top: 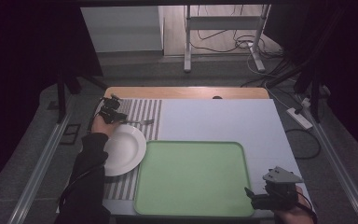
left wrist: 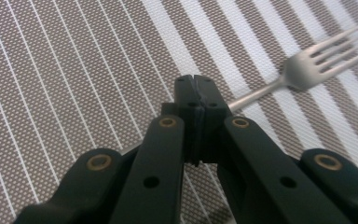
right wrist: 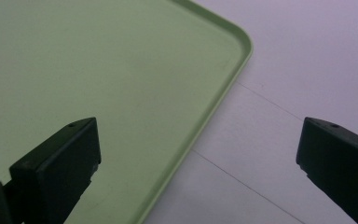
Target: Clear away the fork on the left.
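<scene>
Nearest us, the right gripper (top: 261,198) idles with jaws spread over the green tray's (right wrist: 121,70) corner; farther out, the left gripper (left wrist: 196,100) has its jaws pinching the fork (left wrist: 303,74) handle on the striped mat (left wrist: 74,70). A thin handle could pivot or slip when lifted, clipping the white plate (top: 123,149) just beside it. The handle's end is hidden behind the jaws, and the tines blur.

Open green tray (top: 193,179) and bare white tabletop (top: 223,119) between claws; white plate (top: 123,149) beside fork (top: 140,122).
</scene>
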{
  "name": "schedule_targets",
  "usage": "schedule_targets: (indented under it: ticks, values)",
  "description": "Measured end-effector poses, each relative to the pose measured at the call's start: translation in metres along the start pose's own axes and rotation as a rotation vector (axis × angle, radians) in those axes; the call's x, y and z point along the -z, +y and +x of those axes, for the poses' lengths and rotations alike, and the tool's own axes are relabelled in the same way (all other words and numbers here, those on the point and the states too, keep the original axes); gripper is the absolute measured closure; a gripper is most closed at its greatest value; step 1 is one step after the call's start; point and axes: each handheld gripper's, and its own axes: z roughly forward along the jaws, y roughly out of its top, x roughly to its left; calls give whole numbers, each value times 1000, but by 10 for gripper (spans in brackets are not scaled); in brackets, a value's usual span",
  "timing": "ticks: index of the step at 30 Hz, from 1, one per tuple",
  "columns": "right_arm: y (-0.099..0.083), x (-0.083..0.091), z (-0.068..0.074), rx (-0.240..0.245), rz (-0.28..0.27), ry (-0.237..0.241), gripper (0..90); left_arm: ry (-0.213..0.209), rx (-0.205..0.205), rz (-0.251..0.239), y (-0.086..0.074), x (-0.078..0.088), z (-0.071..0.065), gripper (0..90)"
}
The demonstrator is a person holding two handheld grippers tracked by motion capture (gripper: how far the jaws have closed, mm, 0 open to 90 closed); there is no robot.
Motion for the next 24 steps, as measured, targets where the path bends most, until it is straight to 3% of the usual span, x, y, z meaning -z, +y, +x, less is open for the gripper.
schedule_targets:
  ticks: [3, 5, 6, 7, 9, 12, 20, 23, 24]
  values:
    - [0, 0, 0, 1, 0, 0, 0, 29, -6, 29, 3, -4, 3, 889]
    - [0, 0, 0, 2, -1, 1, 0, 99, -31, 73, 5, -6, 3, 889]
    - [0, 0, 0, 2, -1, 1, 0, 109, -38, 75, 4, -5, 4, 881]
    - [0, 0, 0, 3, -1, 2, 0, 93, -14, 77, 2, -4, 8, 887]
    - [0, 0, 0, 2, 0, 2, 0, 84, -1, 75, 0, -3, 9, 889]
    - [-1, 0, 1, 5, 0, 2, 0, 34, 21, 85, -6, 1, 13, 891]
    - [0, -1, 2, 15, 4, -3, 0, -65, 9, 99, -20, 9, 16, 890]
    - [0, -1, 2, 16, 4, -3, 0, -84, -5, 100, -23, 10, 13, 890]
    - [0, -1, 2, 17, 4, -3, 0, -72, -15, 97, -23, 10, 11, 890]
